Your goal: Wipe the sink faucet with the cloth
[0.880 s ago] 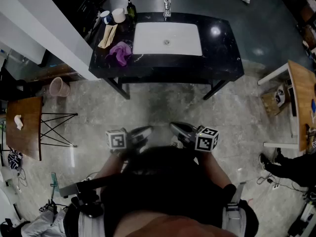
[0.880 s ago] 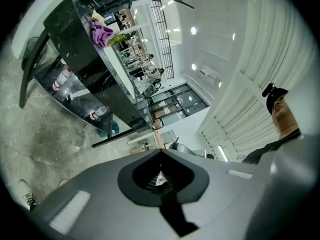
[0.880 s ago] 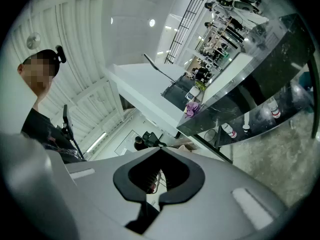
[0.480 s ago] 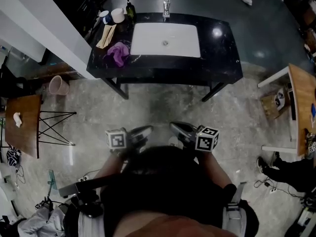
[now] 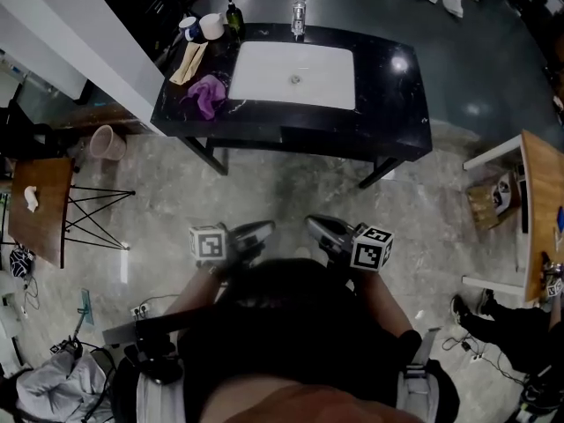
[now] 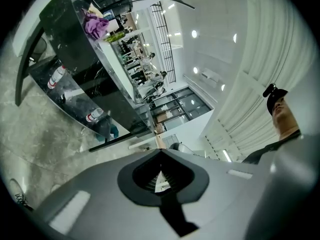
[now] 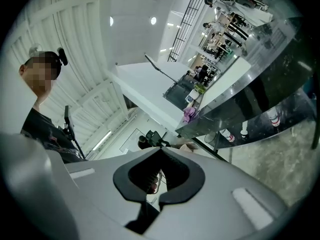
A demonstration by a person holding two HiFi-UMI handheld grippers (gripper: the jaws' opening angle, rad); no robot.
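A grey stone floor (image 5: pixel 264 192) fills most of the room, and far across it stands a black counter (image 5: pixel 397 104) with a white sink (image 5: pixel 264 77) in its top. The faucet (image 5: pixel 299 14) stands at the far edge of the sink, in the middle. The purple cloth (image 5: pixel 205 95) lies in a soft heap on the counter just left of the sink, not in it. Both grippers are well away from the sink, on its near side, close to the person's body. The left gripper (image 5: pixel 263 229) has its jaws pressed together with nothing in them, and so has the right gripper (image 5: pixel 312 226). The cloth lies ahead of the jaws and off to the left, with the whole floor in between. The left gripper is on the cloth's side of the sink, so I think it is the better one to fetch it. The person must first walk up to the sink and open the jaws; only then can the cloth be picked up.
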